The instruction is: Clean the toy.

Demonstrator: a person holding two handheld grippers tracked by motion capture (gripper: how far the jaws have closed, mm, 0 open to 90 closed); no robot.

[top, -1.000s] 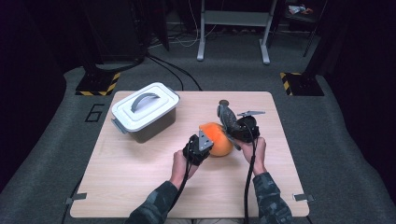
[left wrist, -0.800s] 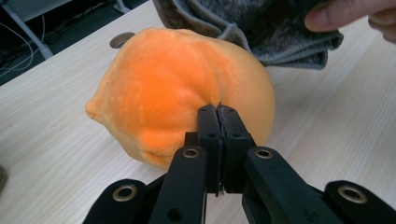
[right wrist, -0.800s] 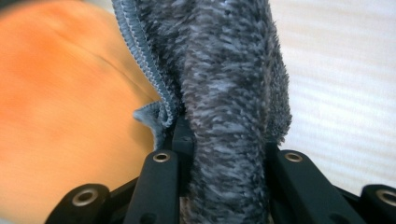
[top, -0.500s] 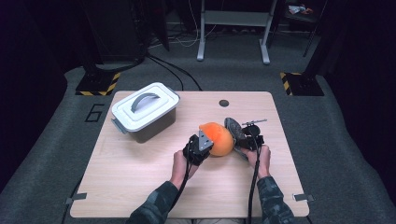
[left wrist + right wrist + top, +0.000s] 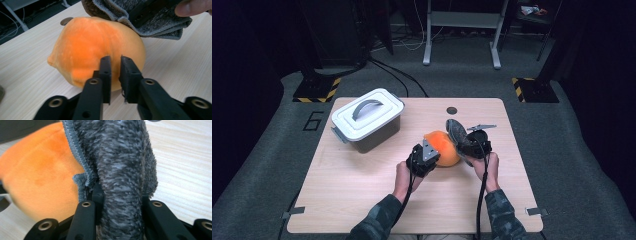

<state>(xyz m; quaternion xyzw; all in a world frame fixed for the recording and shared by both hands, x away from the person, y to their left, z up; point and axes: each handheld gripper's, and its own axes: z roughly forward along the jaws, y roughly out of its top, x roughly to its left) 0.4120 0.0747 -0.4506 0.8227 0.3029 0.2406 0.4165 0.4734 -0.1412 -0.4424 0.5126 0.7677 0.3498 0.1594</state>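
While the orange plush (image 5: 443,148) sits mid-table (image 5: 362,200), the grey cloth (image 5: 456,132) presses against its upper right side. Right gripper (image 5: 120,195) is clamped on that cloth; left gripper (image 5: 115,65), jaws nearly closed and pinching nothing, noses against the plush's near side.

Container: we see a white lidded box (image 5: 367,119) with a grey handle on the far left part of the table.
Table: we see a light wooden top (image 5: 362,200) with a small dark round hole (image 5: 452,110) near its far edge.
Floor: we see grey carpet (image 5: 582,165), a painted "6" (image 5: 313,120) at left and black-yellow striped stand feet (image 5: 316,91) beyond.
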